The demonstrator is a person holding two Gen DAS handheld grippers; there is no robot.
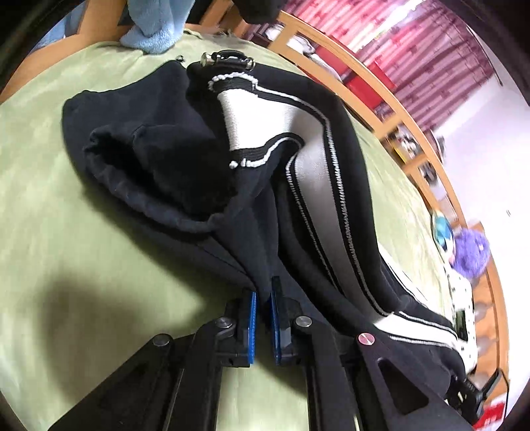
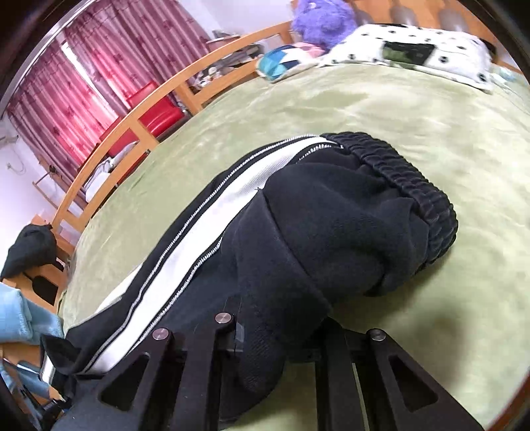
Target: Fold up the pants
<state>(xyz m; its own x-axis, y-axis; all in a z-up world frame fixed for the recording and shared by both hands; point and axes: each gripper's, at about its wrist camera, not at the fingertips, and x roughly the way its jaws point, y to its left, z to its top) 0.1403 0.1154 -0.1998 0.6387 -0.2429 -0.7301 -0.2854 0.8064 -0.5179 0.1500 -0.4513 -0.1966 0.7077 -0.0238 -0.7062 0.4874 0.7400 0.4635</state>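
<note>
While both grippers are biting into it, we are seeing one pair of black fleece pants with a white side stripe (image 1: 308, 199) lying bunched on the pale green bedspread (image 1: 66, 215).

We are watching the left gripper (image 1: 263, 326) pinching a black fold between its two blue-padded fingers (image 1: 251, 328), which are standing only a narrow gap apart with cloth between them. The right gripper (image 2: 278, 335) is buried under fabric: its fingertips are hidden, so we cannot tell how far they are parted, though cloth is draping straight over them. The ribbed elastic waistband (image 2: 407, 189) is curling at the far end. Around the bed we are counting one wooden bed rail (image 2: 132, 132), one purple plush toy (image 2: 321, 20), one white spotted pillow (image 2: 397, 46), one light blue towel (image 1: 149, 33) and red curtains (image 2: 66, 83).
</note>
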